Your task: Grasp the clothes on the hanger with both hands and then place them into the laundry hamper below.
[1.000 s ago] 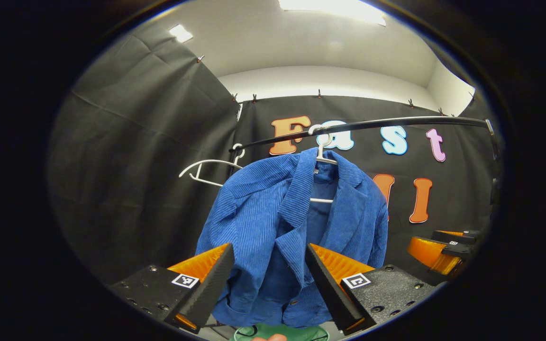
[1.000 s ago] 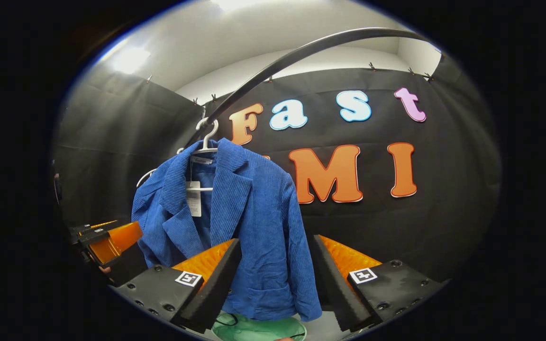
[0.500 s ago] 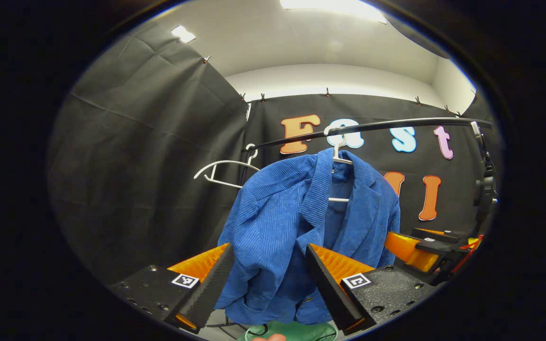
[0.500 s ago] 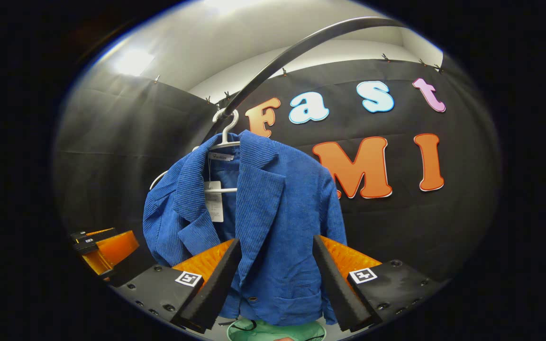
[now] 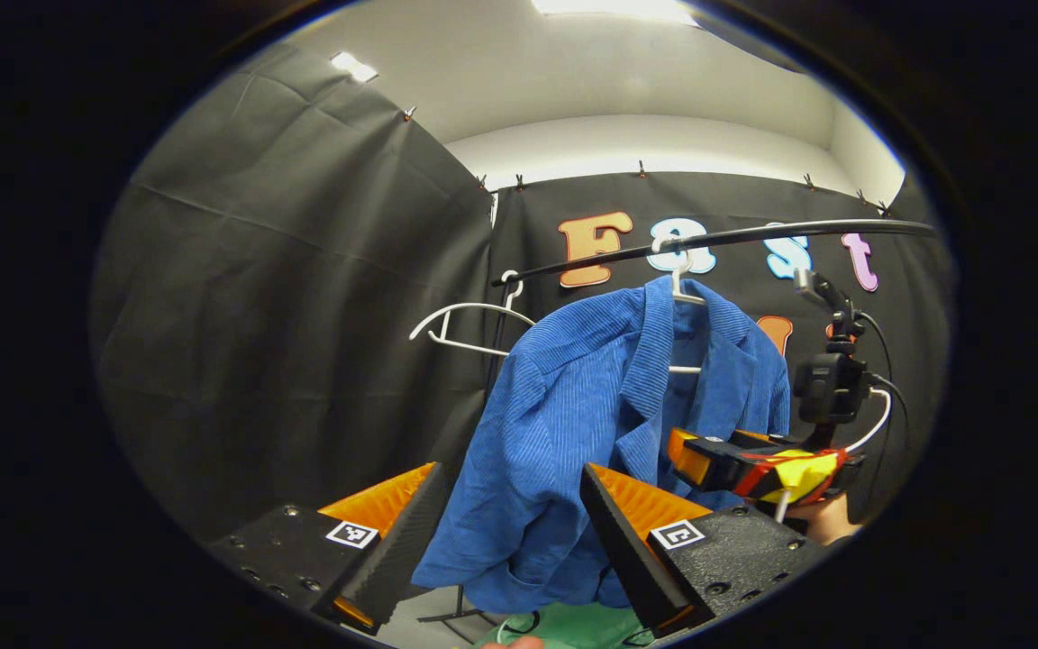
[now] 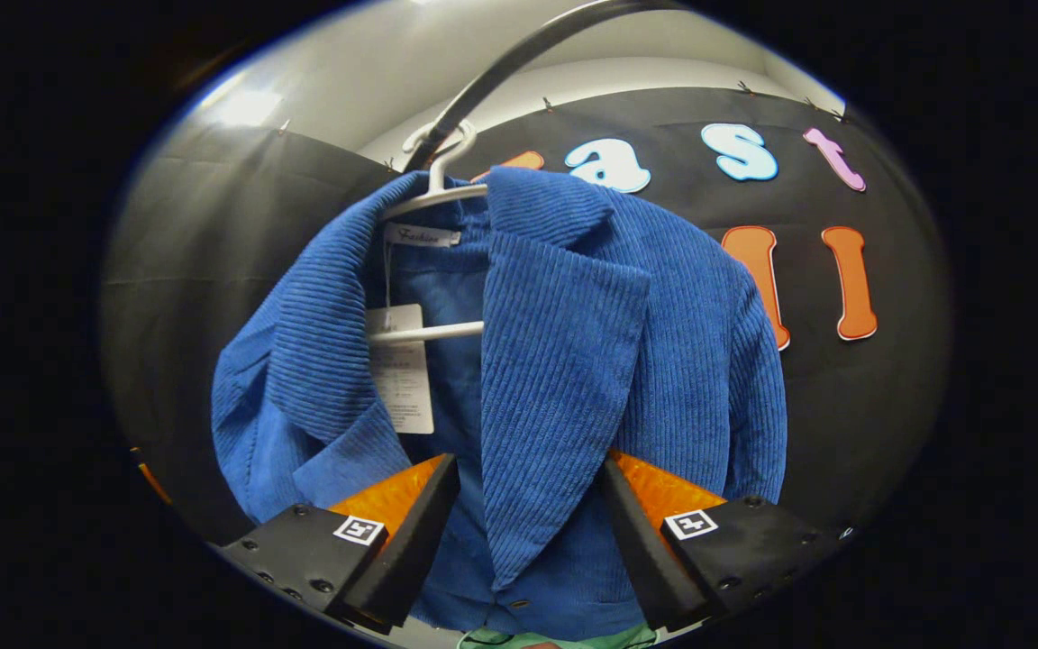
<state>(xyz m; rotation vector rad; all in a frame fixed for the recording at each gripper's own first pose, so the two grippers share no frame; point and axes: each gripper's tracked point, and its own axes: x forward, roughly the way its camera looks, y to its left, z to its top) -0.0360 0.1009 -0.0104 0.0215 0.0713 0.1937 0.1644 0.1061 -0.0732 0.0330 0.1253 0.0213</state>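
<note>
With both tongs [image 6: 519, 541] wide, seat them around the blue corduroy jacket [image 6: 564, 361] lapels before you close.

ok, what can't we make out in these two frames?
- Hamper: left gripper view, cut off by the bottom edge and partly hidden behind the jacket; its shape is unclear.
- Tag text: right gripper view, too small to read.
- Jacket's back: faces away in both views.
- Right gripper: left gripper view, seen side-on against the jacket, so its opening can't be judged there.
</note>
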